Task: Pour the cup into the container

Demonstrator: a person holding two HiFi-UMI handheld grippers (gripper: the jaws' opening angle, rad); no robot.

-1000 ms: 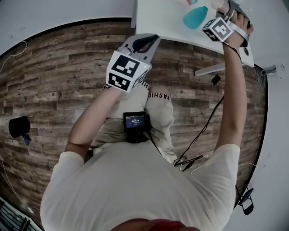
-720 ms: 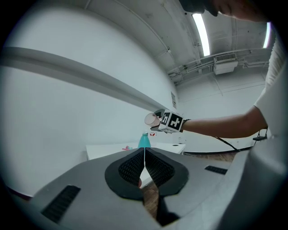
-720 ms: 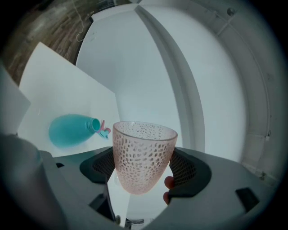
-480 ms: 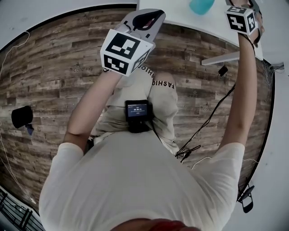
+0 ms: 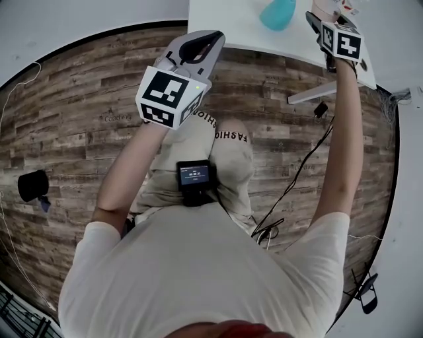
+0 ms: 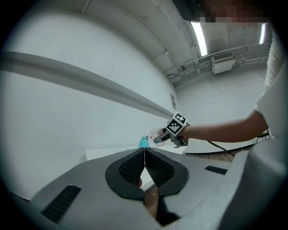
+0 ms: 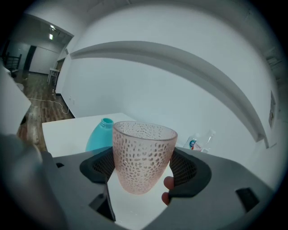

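A pink dimpled glass cup [image 7: 143,155] stands upright between the pads of my right gripper [image 7: 141,167], which is shut on it. Just behind it on the white table [image 7: 67,130] lies a teal bottle-shaped container [image 7: 100,134] with an open neck. In the head view the right gripper [image 5: 318,18] is over the table's right part, right of the teal container [image 5: 277,13]. My left gripper [image 5: 213,39] hangs in the air before the table's near edge, shut and empty. From the left gripper view I see the cup [image 6: 155,134] and container [image 6: 143,142] far off.
Two small clear water bottles [image 7: 200,140] lie at the back of the table near the white wall. A black cable [image 5: 297,178] runs over the wooden floor [image 5: 79,119] on the right. A table leg [image 5: 310,94] sticks out below the tabletop.
The right gripper with the cup has drifted slightly to the right of the teal container. The left gripper stays raised and shut; the head view has shifted a little.
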